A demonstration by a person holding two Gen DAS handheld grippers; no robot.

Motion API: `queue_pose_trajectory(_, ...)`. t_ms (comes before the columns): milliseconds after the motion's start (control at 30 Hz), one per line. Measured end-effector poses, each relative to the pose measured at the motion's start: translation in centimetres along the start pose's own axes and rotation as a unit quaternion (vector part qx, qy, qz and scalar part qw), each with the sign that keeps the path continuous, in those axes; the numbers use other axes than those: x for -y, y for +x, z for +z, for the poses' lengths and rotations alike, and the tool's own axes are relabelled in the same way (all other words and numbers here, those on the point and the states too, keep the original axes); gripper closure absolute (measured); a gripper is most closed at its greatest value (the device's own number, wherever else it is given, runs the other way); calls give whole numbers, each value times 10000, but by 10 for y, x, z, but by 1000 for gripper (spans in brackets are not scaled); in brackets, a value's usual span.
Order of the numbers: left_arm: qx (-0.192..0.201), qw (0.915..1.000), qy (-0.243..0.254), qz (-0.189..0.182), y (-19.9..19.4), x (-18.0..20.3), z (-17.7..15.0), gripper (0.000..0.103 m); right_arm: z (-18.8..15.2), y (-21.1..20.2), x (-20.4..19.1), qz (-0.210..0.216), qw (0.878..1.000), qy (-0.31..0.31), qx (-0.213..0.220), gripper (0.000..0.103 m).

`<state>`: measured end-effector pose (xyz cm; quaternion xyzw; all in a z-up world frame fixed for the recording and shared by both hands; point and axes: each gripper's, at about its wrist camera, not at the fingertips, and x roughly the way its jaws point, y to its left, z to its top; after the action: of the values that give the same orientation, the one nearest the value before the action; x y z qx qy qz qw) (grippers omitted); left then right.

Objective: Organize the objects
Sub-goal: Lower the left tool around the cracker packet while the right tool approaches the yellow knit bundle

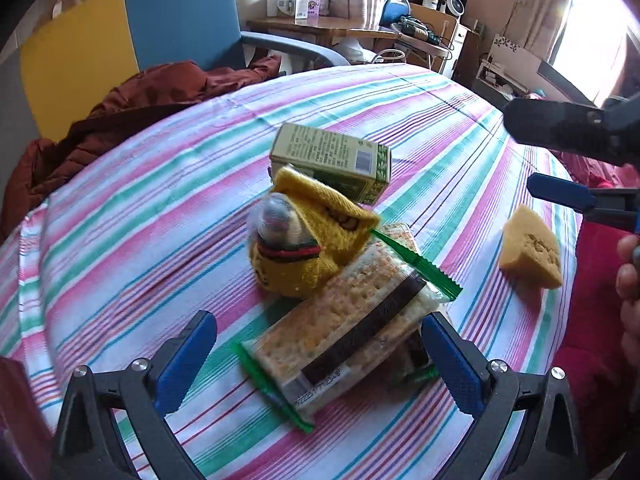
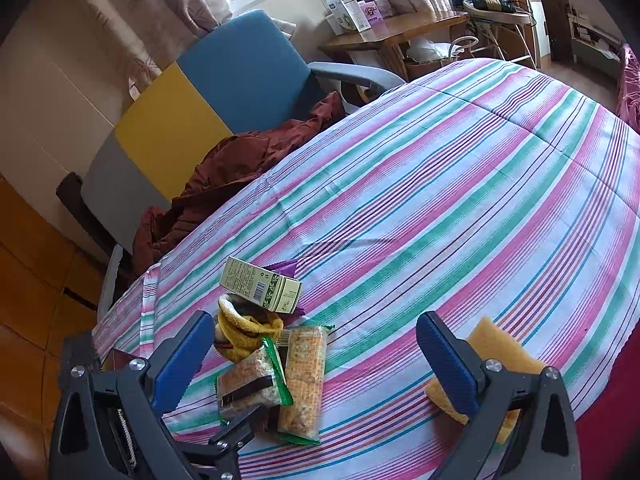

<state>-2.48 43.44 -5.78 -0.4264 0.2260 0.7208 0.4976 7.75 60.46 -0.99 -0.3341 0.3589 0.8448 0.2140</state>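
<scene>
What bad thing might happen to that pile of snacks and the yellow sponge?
The green box rests tilted on the yellow knitted pouch, so nudging the pile might tip it off. The top cracker pack lies across another; the open left gripper closing on it could crush the crackers or drag the lower pack. The sponge sits near the cloth's edge, so a bump from the open right gripper may push it off.

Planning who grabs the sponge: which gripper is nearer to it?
Right. The right gripper hangs open with the sponge just beyond its right finger; the left gripper straddles the cracker packets, the sponge off to its right.
</scene>
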Motion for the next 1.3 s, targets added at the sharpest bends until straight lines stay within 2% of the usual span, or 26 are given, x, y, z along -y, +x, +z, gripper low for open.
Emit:
queue_pose_trajectory(33,-36,10000,-40,-20,3,0,-1,1,0,0,0,-5,10000,-5,2,0)
queue_pose_trajectory(100,-130,9997,-158,-119,8,0,-5,9,0,0,0,1,10000,-12,6,0)
queue_pose_trajectory(200,-104,9991,-370,-202,5,-1,-8,16,0,0,-1,-11,10000,-28,7,0)
queue_pose_trajectory(267,-103,9987,-425,-257,2,-2,-9,30,0,1,-1,-38,10000,-48,-3,0)
queue_pose_trajectory(367,-92,9989,-423,-163,-4,0,-15,37,-1,1,-2,-81,9999,-73,4,0)
queue_pose_trajectory(567,-152,9978,-641,102,-17,-10,-33,43,-1,1,-2,-107,9999,-45,8,0)
queue_pose_trajectory(800,-185,9922,-1132,481,-40,-25,-63,41,-4,1,-5,-165,9997,-150,-12,0)
queue_pose_trajectory(900,-324,9907,-1150,658,-41,-29,-71,31,-5,4,-7,-220,9995,-204,-69,0)
queue_pose_trajectory(1000,-237,9915,-998,796,-47,-24,-74,27,-5,6,-11,-172,9993,-304,-159,0)
queue_pose_trajectory(1167,80,9930,-317,1131,-57,-1,-69,9,-7,7,-16,-77,9989,-431,-193,0)
queue_pose_trajectory(1233,33,9914,-44,1307,-50,5,-65,9,-8,7,-17,-59,9988,-433,-222,1)
queue_pose_trajectory(1300,-164,9902,-68,1389,-36,1,-62,9,-7,6,-17,-51,9989,-429,-180,1)
